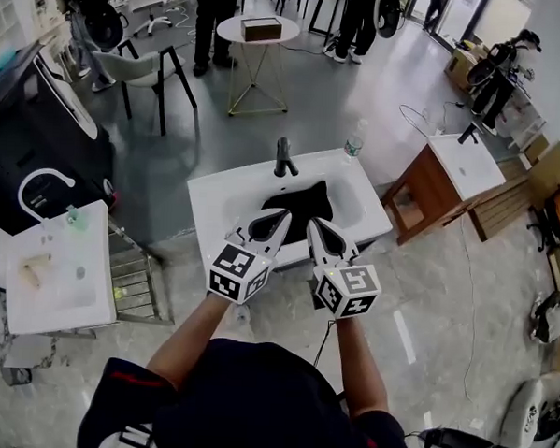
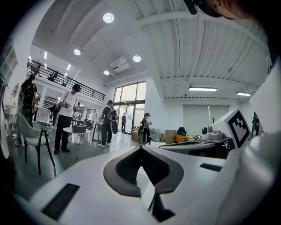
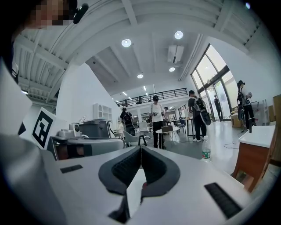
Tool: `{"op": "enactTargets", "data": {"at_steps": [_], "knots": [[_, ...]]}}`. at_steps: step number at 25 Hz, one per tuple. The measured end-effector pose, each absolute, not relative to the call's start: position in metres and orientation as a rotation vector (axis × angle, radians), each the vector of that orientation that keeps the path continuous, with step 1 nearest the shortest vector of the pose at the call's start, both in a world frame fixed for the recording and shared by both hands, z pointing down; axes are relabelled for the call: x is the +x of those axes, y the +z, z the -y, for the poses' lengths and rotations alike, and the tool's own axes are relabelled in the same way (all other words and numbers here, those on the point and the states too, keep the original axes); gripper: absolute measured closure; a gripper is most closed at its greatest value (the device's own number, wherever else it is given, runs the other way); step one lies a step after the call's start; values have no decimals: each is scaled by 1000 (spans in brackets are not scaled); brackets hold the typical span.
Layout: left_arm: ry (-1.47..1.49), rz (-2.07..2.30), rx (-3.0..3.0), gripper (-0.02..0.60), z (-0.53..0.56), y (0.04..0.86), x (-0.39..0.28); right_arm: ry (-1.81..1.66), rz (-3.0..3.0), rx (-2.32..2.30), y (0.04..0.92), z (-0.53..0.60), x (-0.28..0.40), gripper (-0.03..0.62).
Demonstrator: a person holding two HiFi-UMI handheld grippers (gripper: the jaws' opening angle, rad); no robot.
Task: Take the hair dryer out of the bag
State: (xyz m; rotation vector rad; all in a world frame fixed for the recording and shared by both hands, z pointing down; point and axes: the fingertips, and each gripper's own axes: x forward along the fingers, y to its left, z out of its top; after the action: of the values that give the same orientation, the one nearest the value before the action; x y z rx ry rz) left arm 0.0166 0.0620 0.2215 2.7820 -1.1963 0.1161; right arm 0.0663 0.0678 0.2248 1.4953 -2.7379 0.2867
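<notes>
A white sink [image 1: 216, 201] carries a black faucet [image 1: 283, 159] at the middle of its back edge and a plastic bottle [image 1: 355, 140] at its back right corner. To its right stands a wooden cabinet [image 1: 429, 196] with a white top, and to its left a second sink [image 1: 71, 282]. Behind, a round table [image 1: 230, 28] bears a brown box [image 1: 261, 26] near its centre. A chair [image 1: 143, 69] and standing people [image 1: 214, 18] are close by.

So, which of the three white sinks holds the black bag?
The middle sink, with the black bag in its basin. The left sink has a white curved faucet, the right sink sits on a wooden cabinet; neither holds a bag.
</notes>
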Motion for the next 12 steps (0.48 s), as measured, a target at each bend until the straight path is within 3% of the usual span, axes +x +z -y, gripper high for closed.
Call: {"op": "enactTargets", "data": {"at_steps": [12], "knots": [[134, 1155, 2788, 571, 10, 223, -3, 325, 2717, 1513, 231, 6, 45, 560]]}}
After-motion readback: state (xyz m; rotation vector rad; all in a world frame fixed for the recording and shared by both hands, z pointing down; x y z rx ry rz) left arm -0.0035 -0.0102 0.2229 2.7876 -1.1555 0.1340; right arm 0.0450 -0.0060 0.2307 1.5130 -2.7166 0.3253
